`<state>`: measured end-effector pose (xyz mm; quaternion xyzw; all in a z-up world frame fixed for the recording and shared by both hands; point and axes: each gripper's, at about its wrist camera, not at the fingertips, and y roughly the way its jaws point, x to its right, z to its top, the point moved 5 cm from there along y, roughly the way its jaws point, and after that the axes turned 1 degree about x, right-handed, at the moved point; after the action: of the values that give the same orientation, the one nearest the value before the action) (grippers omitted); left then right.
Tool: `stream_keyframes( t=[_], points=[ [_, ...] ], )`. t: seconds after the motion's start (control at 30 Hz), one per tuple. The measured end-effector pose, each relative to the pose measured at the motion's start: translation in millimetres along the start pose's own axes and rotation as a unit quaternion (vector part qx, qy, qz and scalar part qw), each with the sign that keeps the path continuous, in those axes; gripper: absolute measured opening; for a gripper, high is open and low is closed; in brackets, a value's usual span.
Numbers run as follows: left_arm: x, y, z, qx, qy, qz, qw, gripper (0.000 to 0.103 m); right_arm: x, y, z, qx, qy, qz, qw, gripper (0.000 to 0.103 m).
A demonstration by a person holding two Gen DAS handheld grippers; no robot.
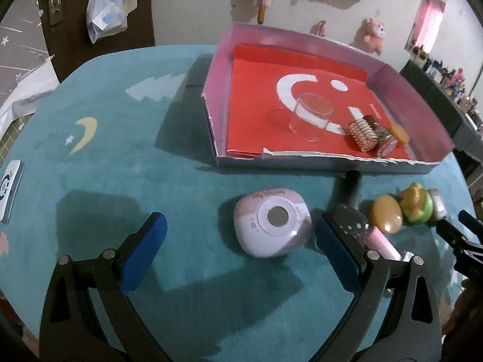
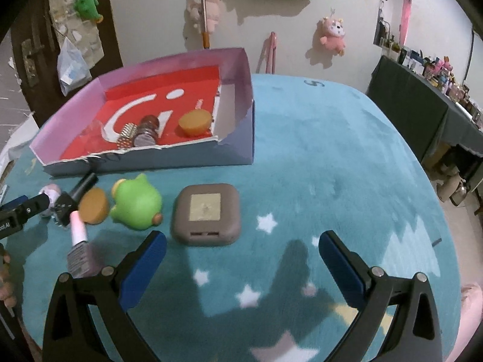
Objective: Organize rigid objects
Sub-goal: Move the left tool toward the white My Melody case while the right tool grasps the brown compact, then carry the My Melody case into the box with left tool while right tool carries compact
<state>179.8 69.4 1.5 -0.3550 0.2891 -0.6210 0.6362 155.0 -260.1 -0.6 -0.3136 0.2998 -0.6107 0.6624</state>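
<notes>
A shallow box (image 1: 332,163) with a red floor stands on the teal mat; it also shows in the right wrist view (image 2: 181,157). In it lie a clear cup (image 1: 311,117), a gold spiky roller (image 1: 362,135) and an orange disc (image 2: 194,123). My left gripper (image 1: 241,232) is open, just short of a pink rounded case (image 1: 271,226). My right gripper (image 2: 241,247) is open, just short of a grey square case (image 2: 206,214). A green toy (image 2: 137,208), an orange puck (image 2: 93,205) and a pink bottle (image 2: 78,241) lie to its left.
The teal mat (image 2: 332,166) with stars covers a round table. A white card (image 1: 10,190) lies at the left edge. A black tube (image 1: 351,187) lies by the box front. A dark cabinet with items (image 2: 422,96) stands at right.
</notes>
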Motion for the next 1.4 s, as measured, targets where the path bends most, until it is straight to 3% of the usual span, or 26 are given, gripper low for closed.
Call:
stream_keyframes(
  t=[0.33, 0.57, 0.7, 0.83, 0.87, 0.93, 0.97, 1.0, 1.03, 1.17, 1.4],
  points=[
    [-4, 13, 4, -0.021, 0.004, 0.001, 0.9998, 0.101, 0, 24, 7, -0.032, 0.001, 0.008, 0.999, 0.103],
    [-30, 9, 3, -0.018, -0.021, 0.021, 0.9994, 0.101, -2, 28, 9, -0.032, -0.002, 0.008, 0.999, 0.103],
    [-22, 14, 5, -0.020, -0.005, 0.026, 0.9994, 0.100, -4, 31, 12, -0.032, -0.011, 0.007, 0.999, 0.103],
    [-16, 19, 5, -0.020, 0.010, 0.028, 0.9993, 0.098, -9, 30, 13, -0.028, -0.023, 0.007, 0.999, 0.094],
    [-15, 19, 6, -0.018, 0.011, 0.025, 0.9995, 0.096, -11, 30, 13, -0.026, -0.025, 0.009, 0.999, 0.092],
    [-15, 17, 7, -0.009, 0.010, 0.023, 0.9996, 0.076, -13, 28, 14, -0.021, -0.028, 0.017, 0.999, 0.085],
    [-15, 15, 8, -0.007, 0.008, 0.021, 0.9997, 0.070, -14, 26, 14, -0.015, -0.027, 0.026, 0.999, 0.074],
    [-14, 13, 8, -0.004, 0.008, 0.011, 0.9999, 0.058, -15, 24, 15, -0.011, -0.028, 0.035, 0.999, 0.063],
    [-12, 12, 9, -0.003, 0.010, 0.002, 0.9999, 0.053, -16, 22, 15, -0.008, -0.029, 0.041, 0.999, 0.054],
    [-6, 2, 7, 0.000, 0.016, -0.023, 0.9996, 0.053, -20, 11, 16, 0.005, -0.019, 0.073, 0.997, 0.053],
    [11, -28, 9, 0.033, 0.038, -0.050, 0.9975, 0.053, -23, -20, 26, 0.040, -0.019, 0.091, 0.995, 0.053]
  ],
)
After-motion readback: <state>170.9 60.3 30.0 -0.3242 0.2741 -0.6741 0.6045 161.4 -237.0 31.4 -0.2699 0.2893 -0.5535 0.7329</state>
